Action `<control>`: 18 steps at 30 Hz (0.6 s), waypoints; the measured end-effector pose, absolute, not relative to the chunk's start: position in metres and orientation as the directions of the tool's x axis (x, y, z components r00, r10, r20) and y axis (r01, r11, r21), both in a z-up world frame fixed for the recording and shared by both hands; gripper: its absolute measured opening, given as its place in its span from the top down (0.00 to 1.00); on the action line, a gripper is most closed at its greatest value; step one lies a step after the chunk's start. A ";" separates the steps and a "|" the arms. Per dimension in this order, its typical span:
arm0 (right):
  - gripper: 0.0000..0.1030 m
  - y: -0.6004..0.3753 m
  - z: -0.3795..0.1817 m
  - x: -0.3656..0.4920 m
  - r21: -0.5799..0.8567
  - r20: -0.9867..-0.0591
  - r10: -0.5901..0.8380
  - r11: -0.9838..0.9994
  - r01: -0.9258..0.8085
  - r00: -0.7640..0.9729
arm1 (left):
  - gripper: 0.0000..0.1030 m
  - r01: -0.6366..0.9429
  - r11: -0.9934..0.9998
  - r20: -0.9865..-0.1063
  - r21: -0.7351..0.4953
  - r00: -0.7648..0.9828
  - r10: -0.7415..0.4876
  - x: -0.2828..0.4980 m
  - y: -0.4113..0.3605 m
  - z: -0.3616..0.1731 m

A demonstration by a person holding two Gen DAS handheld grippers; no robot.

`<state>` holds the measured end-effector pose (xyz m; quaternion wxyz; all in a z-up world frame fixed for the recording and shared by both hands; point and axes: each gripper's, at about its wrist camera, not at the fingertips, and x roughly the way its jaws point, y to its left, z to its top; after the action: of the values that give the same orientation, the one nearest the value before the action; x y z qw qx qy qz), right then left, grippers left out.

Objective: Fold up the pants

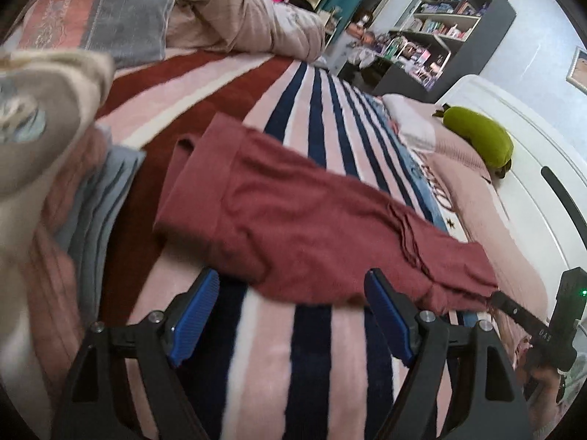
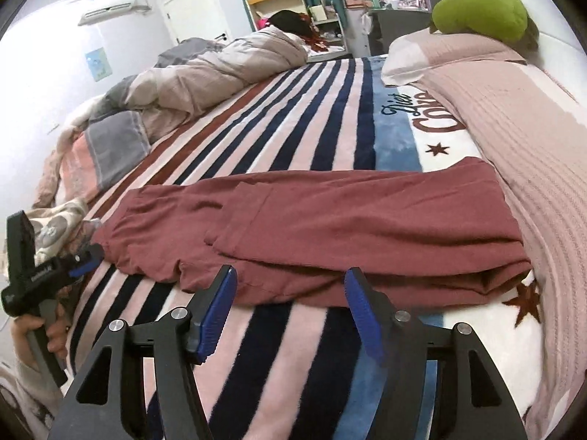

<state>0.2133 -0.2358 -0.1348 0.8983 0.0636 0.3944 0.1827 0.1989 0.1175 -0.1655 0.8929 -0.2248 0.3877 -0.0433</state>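
Dusty-red pants (image 1: 293, 220) lie folded lengthwise across the striped bedspread (image 1: 312, 348). My left gripper (image 1: 291, 278) is open, its blue pads either side of the pants' near edge without pressing on it. In the right wrist view the pants (image 2: 330, 220) stretch left to right, with the right end doubled over beside the pillow. My right gripper (image 2: 290, 275) is open just in front of their near edge, and nothing is held. A hand holds the left gripper (image 2: 84, 260) at the waist end. The right gripper (image 1: 513, 304) shows at the leg end.
A pile of folded clothes (image 1: 55, 146) sits to the left of the pants. A pink pillow (image 2: 513, 128) with a green plush (image 2: 480, 11) lines the white headboard side. A rumpled duvet (image 2: 205, 73) lies at the far side of the bed. Shelves (image 1: 447, 25) stand beyond.
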 end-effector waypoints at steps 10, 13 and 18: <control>0.45 -0.245 -0.137 0.210 0.299 -0.663 0.416 0.910 -0.288 0.622 | 0.24 -0.179 0.881 -0.689 -0.437 0.697 -0.200 0.231 0.119 -0.189; 0.45 -0.251 -0.140 0.215 0.313 -0.663 0.414 0.910 -0.272 0.624 | 0.24 -0.212 0.865 -0.673 -0.455 0.718 -0.178 0.247 0.124 -0.191; 0.45 -0.260 -0.142 0.222 0.334 -0.660 0.413 0.910 -0.247 0.627 | 0.70 -0.288 0.838 -0.637 -0.464 0.766 -0.089 0.270 0.141 -0.190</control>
<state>0.2220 -0.2605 -0.1420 0.8958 0.1061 0.3905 0.1841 0.2704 0.1407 -0.1896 0.8971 -0.2794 0.3377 0.0556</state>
